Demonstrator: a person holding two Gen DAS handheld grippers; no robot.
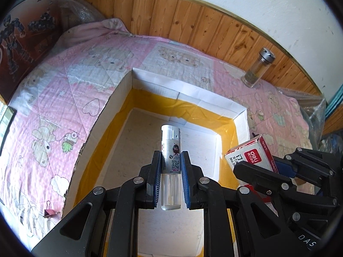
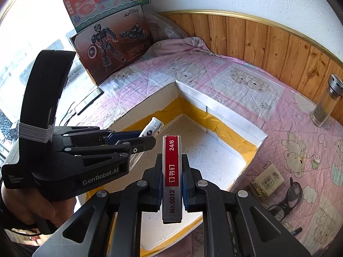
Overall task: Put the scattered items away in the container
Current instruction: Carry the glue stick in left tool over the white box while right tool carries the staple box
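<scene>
Left gripper (image 1: 171, 172), black w/ blue pads, clamped tight on slim clear-plastic lighter w/ white printed label (image 1: 170, 150); lighter upright between pads, metal top pointing away from camera, clear base down by the linkage. Held above open interior of white cardboard container w/ yellow tape band round inner walls (image 1: 240, 115). No contact w/ container floor visible.

Right gripper (image 2: 172, 178), same black/blue build, closed on narrow edge of small red-and-white staples box marked "No.0012" and "24/6" (image 2: 172, 171); box standing on end between pads, also over container (image 2: 235, 117) interior, near its front-right part. In left wrist view same box (image 1: 246, 155) seen just right of lighter, over right wall, w/ right gripper (image 1: 278, 169) body behind it. In right wrist view left gripper (image 2: 141, 139) seen to left, lighter (image 2: 151, 128) poking out past its tips, over container's left side; hand (image 2: 40, 207) wrapped round its grip.

Container interior bare white, nothing resting inside as far as visible.

Outward: container sits on pink quilted bedspread w/ bear pattern (image 1: 64, 98). Still on bedspread: pink binder clip (image 1: 49, 213) left of container; tan paper tissue pack (image 2: 268, 182), black-framed glasses (image 2: 287, 201) and dark pen (image 2: 297, 231) to right. Glass jar w/ metal lid (image 1: 256, 68) near wood-panel wall (image 1: 193, 19). Toy robot box (image 2: 113, 49) leaning at far left.
</scene>
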